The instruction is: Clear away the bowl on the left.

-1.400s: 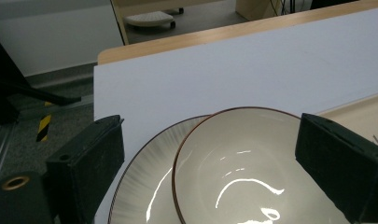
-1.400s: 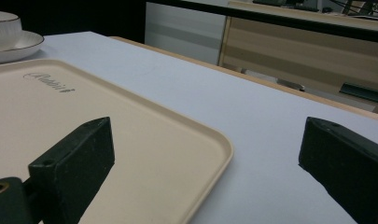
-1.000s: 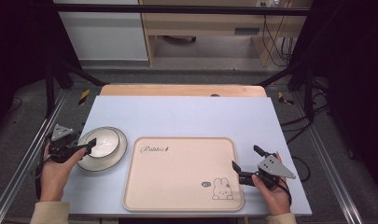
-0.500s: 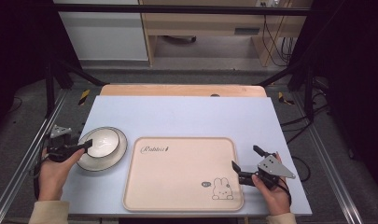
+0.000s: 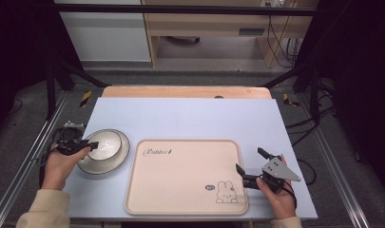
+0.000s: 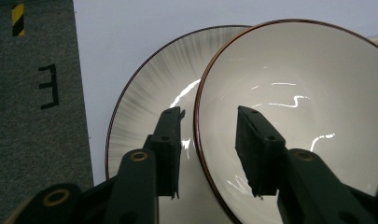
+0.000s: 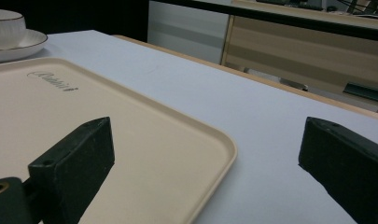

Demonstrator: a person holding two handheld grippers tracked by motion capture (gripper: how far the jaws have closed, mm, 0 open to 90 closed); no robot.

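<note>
A white bowl with a dark rim stands on a striped plate at the table's left. My left gripper reaches over its left edge. In the left gripper view the bowl has its rim between the jaws of the gripper: one over the plate, the other inside the bowl. The jaws have just been closing, and a gap still shows at each pad. My right gripper stands open beside the beige rabbit tray, its jaws straddling the tray's corner without touching.
The light blue table top ends in a wooden strip at the back. Grey floor with tape marks lies just left of the plate. Bowl and plate show far off in the right gripper view.
My left gripper has slid right, onto the bowl's rim, and its jaws have narrowed around it. The right hand has kept still.
</note>
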